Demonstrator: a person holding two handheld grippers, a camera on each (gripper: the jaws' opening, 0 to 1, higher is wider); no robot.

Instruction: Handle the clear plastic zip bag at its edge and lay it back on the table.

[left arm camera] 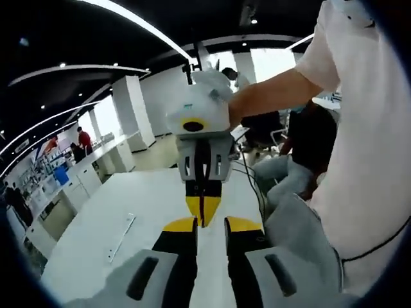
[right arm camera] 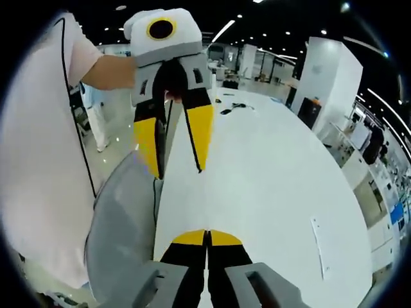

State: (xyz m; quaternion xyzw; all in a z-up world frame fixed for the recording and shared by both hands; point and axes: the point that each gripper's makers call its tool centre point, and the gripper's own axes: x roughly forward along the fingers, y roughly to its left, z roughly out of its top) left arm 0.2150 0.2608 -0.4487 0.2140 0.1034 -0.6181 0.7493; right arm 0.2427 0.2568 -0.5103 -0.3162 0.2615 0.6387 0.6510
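Bag [left arm camera: 122,236]: being taken to be the thin clear flat piece lying on the white worktop [right arm camera: 270,167], well apart from both tools; too small for the zip edge to be read.

Left tool [left arm camera: 212,226]: released, jaws standing apart, nothing between them.
Right tool [right arm camera: 207,236]: clenched, yellow tips pressed together; no plastic is being seen between them, though clear film would be hard to make out.

Step judged: the bag is lying flat, ungripped, so a reach to its edge is likely being set up, or the lay-down is already done.

Doing it well: the right tool should be opened before the approach. The bag should be approached low and flat, pinched at one edge only, and lowered edge first, so that it is not being dragged or creased.

Views: in the left gripper view, the right tool's shut tips are being shown head-on, with far counters to the left. In the right gripper view, the left tool's open jaws are being shown from the front, with cables [right arm camera: 234,108] at the worktop's far end.
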